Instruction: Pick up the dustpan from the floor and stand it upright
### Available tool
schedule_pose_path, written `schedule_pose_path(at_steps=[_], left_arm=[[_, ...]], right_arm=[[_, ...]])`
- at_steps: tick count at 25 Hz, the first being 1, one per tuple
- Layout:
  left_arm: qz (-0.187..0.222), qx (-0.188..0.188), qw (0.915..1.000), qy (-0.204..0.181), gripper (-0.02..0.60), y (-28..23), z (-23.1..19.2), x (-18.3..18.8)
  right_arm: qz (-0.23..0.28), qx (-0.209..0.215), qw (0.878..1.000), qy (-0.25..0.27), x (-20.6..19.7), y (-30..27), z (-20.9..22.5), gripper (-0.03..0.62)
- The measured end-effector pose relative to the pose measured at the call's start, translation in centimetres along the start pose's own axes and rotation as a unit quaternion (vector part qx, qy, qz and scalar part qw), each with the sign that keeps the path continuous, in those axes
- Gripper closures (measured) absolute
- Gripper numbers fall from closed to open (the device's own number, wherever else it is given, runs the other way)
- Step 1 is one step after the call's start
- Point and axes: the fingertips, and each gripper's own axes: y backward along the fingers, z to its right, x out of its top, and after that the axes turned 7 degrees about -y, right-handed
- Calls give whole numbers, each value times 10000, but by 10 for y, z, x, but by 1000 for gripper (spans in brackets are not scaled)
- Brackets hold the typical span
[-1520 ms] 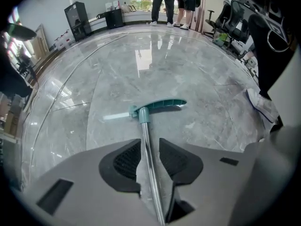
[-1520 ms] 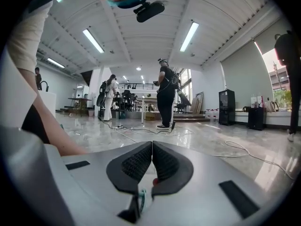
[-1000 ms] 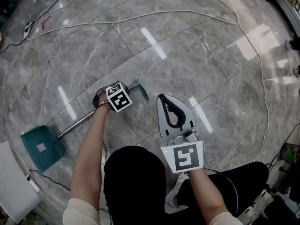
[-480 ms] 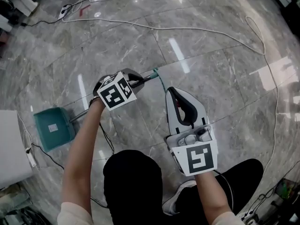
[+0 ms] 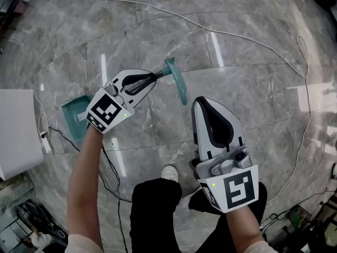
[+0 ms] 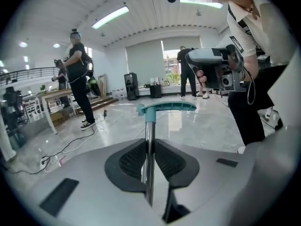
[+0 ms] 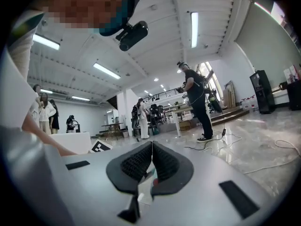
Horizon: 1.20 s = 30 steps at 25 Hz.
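- Teal plastic dustpan, with slim shiny metal pole and teal T-shaped grip: the pole slants from the pan at left up to the grip at centre. Whether the pan touches the floor is unclear.
- Left gripper: 2 ribbed black pads clamped on the pole, just below the grip.
- Right gripper: 2 pads pressed together, nothing between them. It is apart from the dustpan, on its right.
- Grey veined stone floor: glossy tiles, wide bare room ahead and right.
- White box: straight edge near the pan, at left.
- 1 thin white cable: loops across the far tiles.
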Motion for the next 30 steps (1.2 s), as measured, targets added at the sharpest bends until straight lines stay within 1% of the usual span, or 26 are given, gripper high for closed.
schedule_pose_path(at_steps=[3, 5, 7, 9, 11, 12, 14, 17, 20, 21, 23, 25, 27, 28, 30], left_arm=[[161, 307, 9993, 161, 515, 49, -21, 12], [279, 534, 9976, 334, 515, 83, -35, 16], [458, 813, 9939, 581, 515, 116, -53, 17], [574, 1000, 9905, 749, 515, 147, -63, 16], [714, 1070, 9892, 698, 517, 183, -68, 17], [871, 1114, 9879, 640, 517, 203, -72, 17], [1272, 1292, 9811, 671, 517, 245, -84, 17], [1732, 1650, 9671, 863, 517, 310, -101, 8], [2050, 1990, 9526, 1048, 517, 363, -98, -6], [2133, 2120, 9473, 1105, 517, 378, -94, -11], [2212, 2345, 9398, 1138, 517, 405, -87, -21], [2280, 2507, 9338, 1149, 517, 429, -80, -31], [2307, 2613, 9295, 1205, 517, 452, -71, -41], [2275, 2640, 9295, 1210, 517, 461, -68, -45], [2158, 2623, 9338, 1125, 517, 474, -63, -51]], right_arm=[[-253, 179, 9995, 102, 32, -1, -44, 576], [-378, 272, 9988, 133, 48, -3, -73, 576], [-479, 331, 9982, 132, 60, -8, -100, 576], [-615, 408, 9971, 195, 68, -13, -130, 576], [-631, 431, 9967, 270, 75, -20, -162, 576], [-616, 433, 9968, 281, 78, -27, -180, 576], [-603, 488, 9964, 335, 80, -42, -218, 576], [-617, 650, 9952, 401, 79, -73, -283, 576], [-644, 871, 9937, 273, 77, -98, -348, 576], [-678, 977, 9925, 283, 75, -102, -366, 576], [-702, 1242, 9888, 444, 70, -107, -399, 576], [-702, 1486, 9842, 663, 62, -106, -428, 576], [-812, 1561, 9819, 693, 53, -104, -452, 576], [-863, 1590, 9812, 677, 50, -104, -462, 576], [-945, 1677, 9788, 697, 45, -103, -478, 576]])
